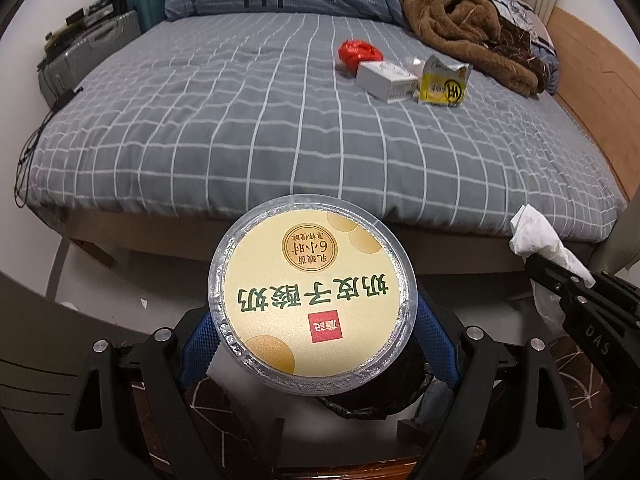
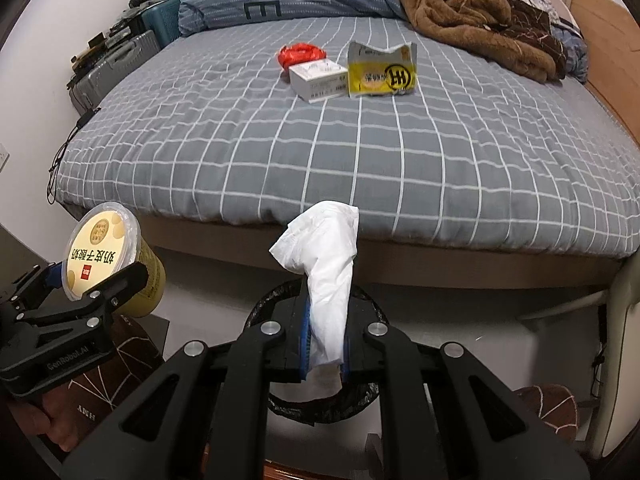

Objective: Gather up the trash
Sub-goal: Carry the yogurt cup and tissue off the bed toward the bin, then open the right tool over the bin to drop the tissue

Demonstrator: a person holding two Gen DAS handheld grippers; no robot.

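The left gripper [image 1: 314, 344] clamps a yogurt cup [image 1: 312, 296] whose side only the right wrist view shows, while the right gripper [image 2: 326, 344] pinches a tissue [image 2: 324, 264] above the bin [image 2: 320, 408].

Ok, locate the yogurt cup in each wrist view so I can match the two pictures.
Left wrist view: the yogurt cup fills the lower centre, lid facing the camera, clamped in the left tool.
Right wrist view: the cup sits at the left edge, below the bed's corner, held by that tool.
Shared landmark: the yellow snack packet on the checked bed, beside a white box.
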